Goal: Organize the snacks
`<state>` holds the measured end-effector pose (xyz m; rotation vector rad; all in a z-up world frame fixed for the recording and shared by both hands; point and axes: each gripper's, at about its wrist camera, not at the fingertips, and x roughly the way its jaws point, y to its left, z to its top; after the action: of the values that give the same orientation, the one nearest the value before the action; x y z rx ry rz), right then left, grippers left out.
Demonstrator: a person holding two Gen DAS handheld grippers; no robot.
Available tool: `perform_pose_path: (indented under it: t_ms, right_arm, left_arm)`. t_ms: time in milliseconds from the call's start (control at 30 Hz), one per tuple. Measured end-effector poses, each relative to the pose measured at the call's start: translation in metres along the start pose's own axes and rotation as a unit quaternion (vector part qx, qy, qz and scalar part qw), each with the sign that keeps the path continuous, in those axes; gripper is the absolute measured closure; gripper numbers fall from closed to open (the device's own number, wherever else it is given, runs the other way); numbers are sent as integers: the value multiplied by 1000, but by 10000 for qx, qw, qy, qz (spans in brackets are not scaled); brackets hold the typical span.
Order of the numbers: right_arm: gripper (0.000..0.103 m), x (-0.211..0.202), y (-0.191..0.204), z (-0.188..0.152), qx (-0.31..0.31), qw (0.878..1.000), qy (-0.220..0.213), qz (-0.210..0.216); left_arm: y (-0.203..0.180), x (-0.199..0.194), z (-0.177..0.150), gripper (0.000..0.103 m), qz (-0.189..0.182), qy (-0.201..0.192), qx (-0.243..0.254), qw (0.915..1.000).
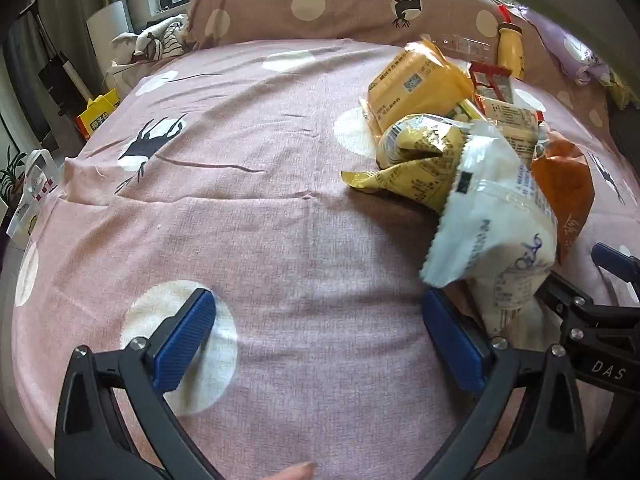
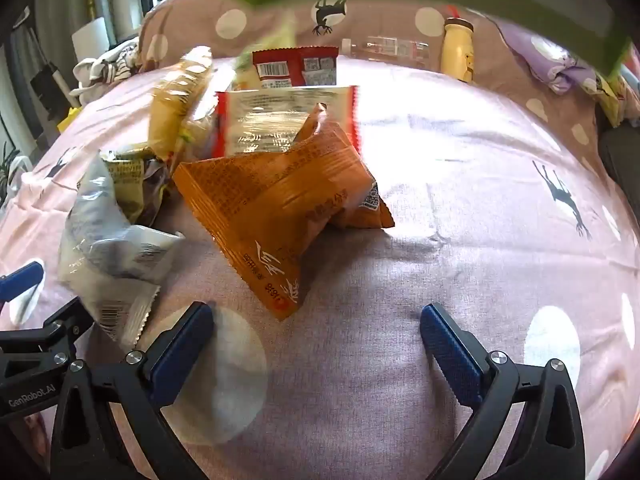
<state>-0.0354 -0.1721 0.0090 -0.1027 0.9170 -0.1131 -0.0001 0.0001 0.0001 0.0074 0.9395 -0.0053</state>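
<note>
Found a heap of snack packets on the pink spotted bedspread, well short of the matching pillow; on top and nearest, a white packet, leaning on a crumpled yellow packet; behind those, a large yellow bag; to the right, an orange packet propped against a red-edged clear packet; farther back, a red packet. Stood upright near the pillow, a small yellow bottle, beside a clear bottle lying flat. Held the left gripper low over bare cloth, fingers spread wide, nothing between them, right pad just beside the white packet's lower edge. Held the right gripper likewise, fingers fully apart and empty, just short of the orange packet's near corner.
</note>
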Motion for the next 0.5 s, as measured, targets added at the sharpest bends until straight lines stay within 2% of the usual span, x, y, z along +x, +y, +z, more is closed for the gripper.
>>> perform_pose_path:
  t_ms: [500]
  right_arm:
    - [0,0,1,-1,14,10000,8,20]
  left_arm:
    - [0,0,0,0,-11,11,-8,10000]
